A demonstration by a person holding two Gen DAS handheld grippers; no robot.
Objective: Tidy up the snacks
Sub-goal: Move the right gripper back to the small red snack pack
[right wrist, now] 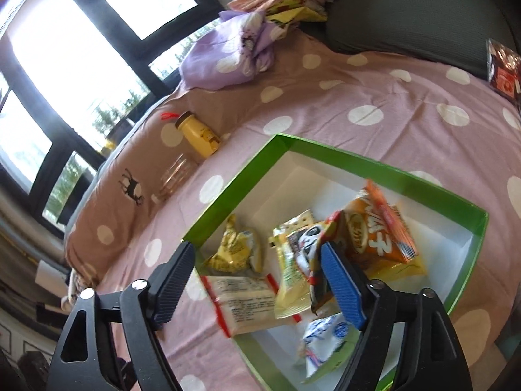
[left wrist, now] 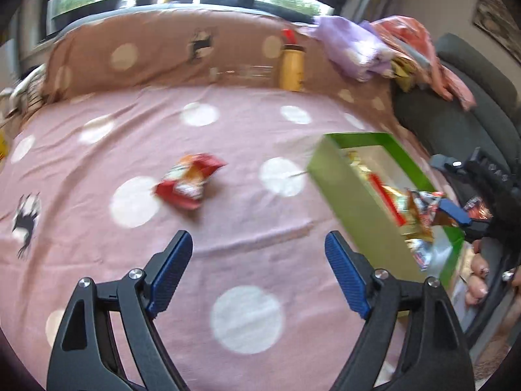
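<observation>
Left gripper (left wrist: 257, 260): jaws spread wide, nothing between the blue pads, hovering over a pink polka-dot bedsheet (left wrist: 228, 123). Ahead of it, apart from the fingers, a crumpled red snack packet (left wrist: 189, 185) lying alone on the sheet. To the right, a green box (left wrist: 355, 202) seen side-on, snacks inside.

Right gripper (right wrist: 257, 267): jaws also wide, gripping nothing, tilted down over the green box (right wrist: 234, 192). Right fingertip close against a panda-print packet (right wrist: 309, 244); contact unclear. Inside the box: an orange packet (right wrist: 381, 231), a yellow foil packet (right wrist: 234, 247), a white red-edged packet (right wrist: 241, 303), a blue-and-white packet (right wrist: 322, 339).

Beyond the box, a yellow jar (right wrist: 198, 133) lying against the brown polka-dot pillow (right wrist: 130, 163).
</observation>
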